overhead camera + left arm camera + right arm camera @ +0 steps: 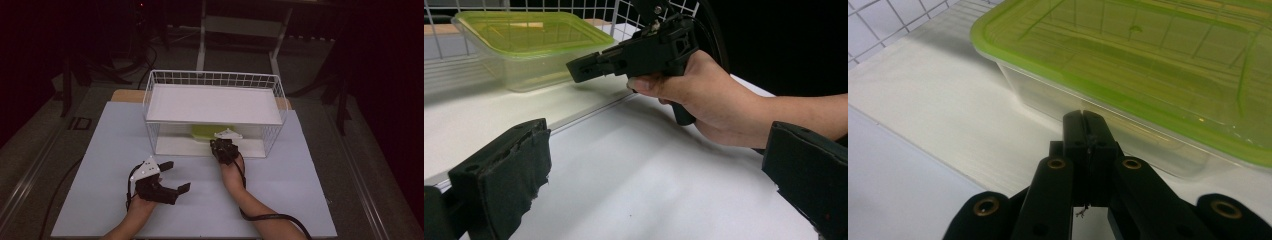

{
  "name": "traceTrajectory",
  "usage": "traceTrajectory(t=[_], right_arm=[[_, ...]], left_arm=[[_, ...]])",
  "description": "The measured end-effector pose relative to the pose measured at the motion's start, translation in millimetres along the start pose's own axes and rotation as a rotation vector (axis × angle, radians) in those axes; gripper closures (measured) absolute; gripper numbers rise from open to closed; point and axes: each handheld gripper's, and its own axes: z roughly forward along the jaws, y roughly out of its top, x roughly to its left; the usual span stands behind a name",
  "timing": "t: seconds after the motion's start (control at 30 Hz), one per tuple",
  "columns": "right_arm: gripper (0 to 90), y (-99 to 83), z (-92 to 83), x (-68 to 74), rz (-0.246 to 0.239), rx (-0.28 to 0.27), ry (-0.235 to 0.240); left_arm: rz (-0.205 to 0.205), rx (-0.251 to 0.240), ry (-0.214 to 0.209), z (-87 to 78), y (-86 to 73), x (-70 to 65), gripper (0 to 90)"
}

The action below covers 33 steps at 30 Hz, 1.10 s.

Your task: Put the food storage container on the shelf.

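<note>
Pressing my right fingers (1086,131) together with nothing between them, I point their tips at the green-lidded container (1158,65), which lies at twelve o'clock, just beyond them; whether tip and clear wall touch I cannot tell. The container sits on the lower shelf of the white wire basket (274,85), under its upper white board, at the desk's (100,150) far side. My left fingers (176,176) stand wide apart with nothing in them, resting low on the desk at about eight o'clock from the container, well apart from it, pointing across toward my right hand (704,95).
</note>
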Motion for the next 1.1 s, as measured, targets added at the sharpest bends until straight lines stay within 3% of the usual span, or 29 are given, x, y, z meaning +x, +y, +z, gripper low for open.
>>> traceTrajectory(t=[0.3,0.57,0.67,0.77,0.9,1.1], right_arm=[[89.9,-0.4,3.5,2.6,-0.011,-0.008,-0.003],[89.9,-0.5,6.0,4.3,0.010,-0.009,0.005],[89.8,-0.6,3.8,4.2,0.017,-0.018,0.029],[89.8,-0.6,-1.4,7.9,-0.002,-0.015,0.041],[89.4,-0.5,-8.2,10.0,0.011,-0.010,0.048],[84.3,-3.1,-26.6,11.3,0.002,-0.024,0.099]], left_arm=[[-0.003,0.002,-0.009,1.2,-0.5,-0.7,0.1],[-0.001,0.002,-0.006,0.8,-0.5,-0.1,0.1],[-0.001,0.001,-0.005,0.8,-0.2,0.0,0.1],[-0.002,0.000,-0.004,0.7,0.2,0.3,0.0],[-0.002,0.000,-0.002,0.4,1.0,-0.1,0.0],[0.005,0.003,-0.007,0.9,2.0,0.6,0.1]])
